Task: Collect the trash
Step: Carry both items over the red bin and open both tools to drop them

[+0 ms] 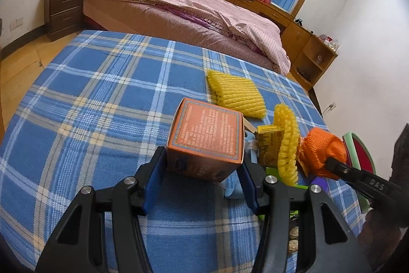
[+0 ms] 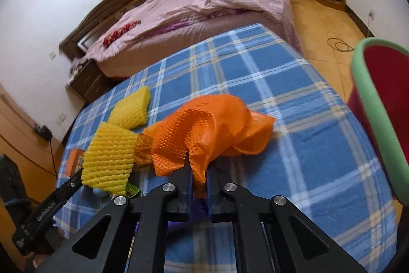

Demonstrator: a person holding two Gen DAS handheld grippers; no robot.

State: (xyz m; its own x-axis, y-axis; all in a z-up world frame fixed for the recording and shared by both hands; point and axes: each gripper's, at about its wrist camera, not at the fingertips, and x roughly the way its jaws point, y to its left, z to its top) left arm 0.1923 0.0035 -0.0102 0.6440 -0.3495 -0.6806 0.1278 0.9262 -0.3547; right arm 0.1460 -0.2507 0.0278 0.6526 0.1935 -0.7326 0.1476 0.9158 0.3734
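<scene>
Trash strewn over a blue plaid table [image 1: 102, 99], five pieces counted in the left wrist view. One orange box [image 1: 205, 140] at frame centre, clamped between the pads of the left hand-held gripper [image 1: 202, 170], jaws about half spread to the box's width. One small yellow box [image 1: 268, 145] just right of it, upright. Two yellow foam nets: one [image 1: 236, 96] lying flat above centre, the other [image 1: 287, 145] standing on edge right of the small box, touching an orange foam net [image 1: 322, 152]. One orange foam net only, pinched at its lower edge by the right hand-held gripper [image 1: 332, 163] entering from the lower right.

In the right wrist view, same orange foam net [image 2: 204, 129] at centre, crumpled, a fold of it squeezed between the nearly closed pads of the right hand-held gripper [image 2: 199, 178]. Both yellow foam nets left of it: near one [image 2: 110, 160] touching it, far one [image 2: 131, 106] beyond. Corner of the orange box [image 2: 74, 160] at the left edge. One red bin with a green rim [image 2: 370, 99] at the right edge, beside the table. One bed [image 2: 204, 9] with pink bedding across the upper frame.
</scene>
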